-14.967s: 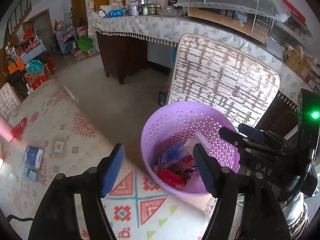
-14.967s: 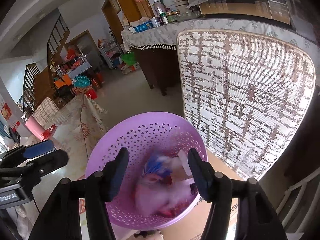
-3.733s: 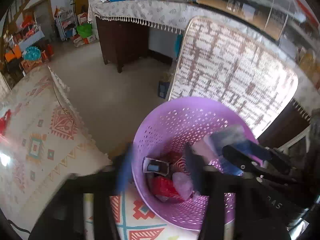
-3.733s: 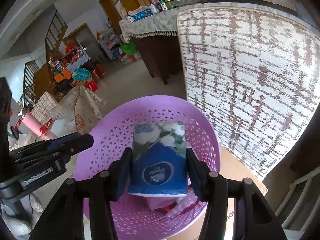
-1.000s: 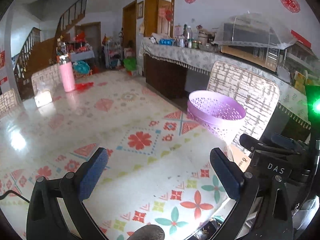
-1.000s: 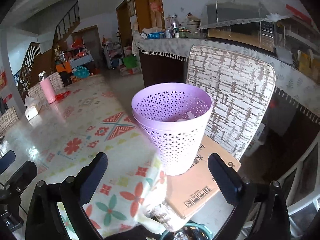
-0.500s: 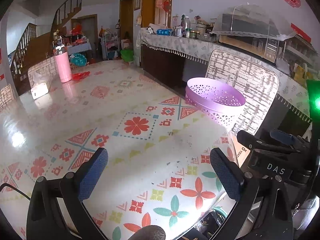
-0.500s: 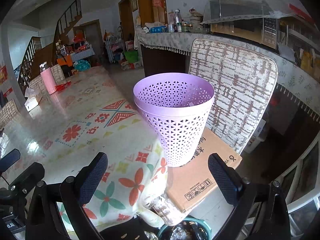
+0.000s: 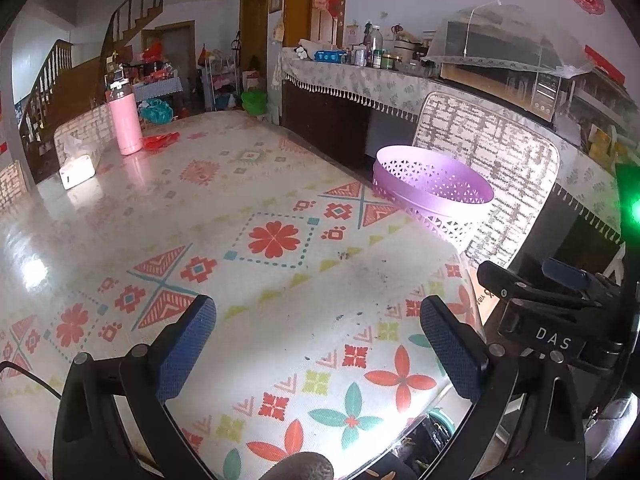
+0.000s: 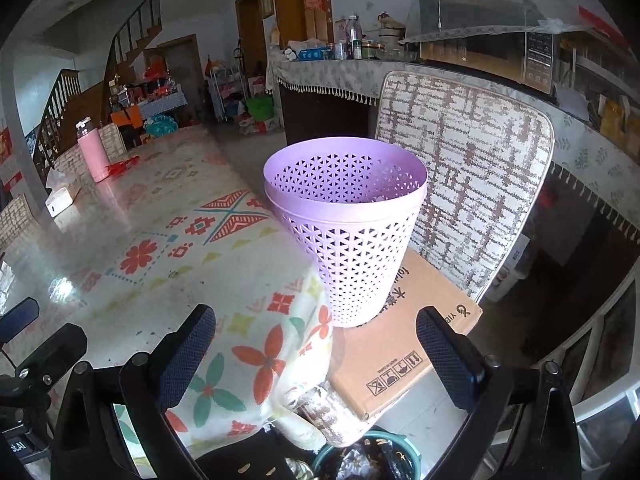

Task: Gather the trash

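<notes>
A purple perforated waste basket (image 10: 344, 224) stands on a cardboard box (image 10: 404, 344) on a chair, just off the table's corner; its contents are hidden from here. In the left wrist view the same basket (image 9: 432, 192) shows beyond the table's right edge. My left gripper (image 9: 320, 356) is open and empty above the patterned tablecloth (image 9: 240, 248). My right gripper (image 10: 316, 356) is open and empty, low in front of the basket, over the table corner. The right gripper's body (image 9: 556, 320) appears at the right of the left wrist view.
A pink bottle (image 9: 125, 120), a red wrapper (image 9: 160, 141) and a white tissue box (image 9: 77, 170) sit at the table's far end. A woven chair back (image 10: 464, 176) rises behind the basket. A dark bin (image 10: 368, 460) stands on the floor below. A cluttered counter (image 9: 360, 76) runs along the wall.
Both grippers have drawn back and down from the basket, which earlier received the blue tissue pack. In the last second the views shifted only slightly lower over the table.
</notes>
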Tool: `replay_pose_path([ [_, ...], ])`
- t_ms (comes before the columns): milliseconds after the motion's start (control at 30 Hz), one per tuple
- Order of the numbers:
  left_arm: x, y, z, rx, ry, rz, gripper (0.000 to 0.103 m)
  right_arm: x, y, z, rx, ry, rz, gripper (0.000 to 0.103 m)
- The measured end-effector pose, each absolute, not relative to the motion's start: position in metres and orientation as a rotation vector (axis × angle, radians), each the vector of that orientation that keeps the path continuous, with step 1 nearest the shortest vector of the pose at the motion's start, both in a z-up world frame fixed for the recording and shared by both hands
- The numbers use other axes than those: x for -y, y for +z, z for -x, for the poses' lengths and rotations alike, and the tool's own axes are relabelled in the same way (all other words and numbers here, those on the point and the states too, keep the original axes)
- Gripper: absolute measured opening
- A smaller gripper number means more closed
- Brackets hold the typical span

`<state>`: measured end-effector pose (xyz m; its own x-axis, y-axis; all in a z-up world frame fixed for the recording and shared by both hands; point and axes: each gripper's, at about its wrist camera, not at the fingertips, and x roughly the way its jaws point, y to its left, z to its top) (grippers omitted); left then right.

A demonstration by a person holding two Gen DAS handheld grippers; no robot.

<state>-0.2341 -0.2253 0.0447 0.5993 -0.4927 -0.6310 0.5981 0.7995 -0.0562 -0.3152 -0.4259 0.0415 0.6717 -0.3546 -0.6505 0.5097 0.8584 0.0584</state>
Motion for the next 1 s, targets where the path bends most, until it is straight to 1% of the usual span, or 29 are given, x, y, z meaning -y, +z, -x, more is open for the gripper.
replay_pose_path([
  [700,0.225,0.040,0.231,-0.705,-0.623,-0.181,0.101,0.426,0.040,0.313,-0.684,-0.485,-0.243,0.102],
  [1000,0.217,0.043,0.244,-0.688,-0.618,-0.176,0.101,0.417,0.048,0.330,-0.649,-0.469,-0.239,0.102],
])
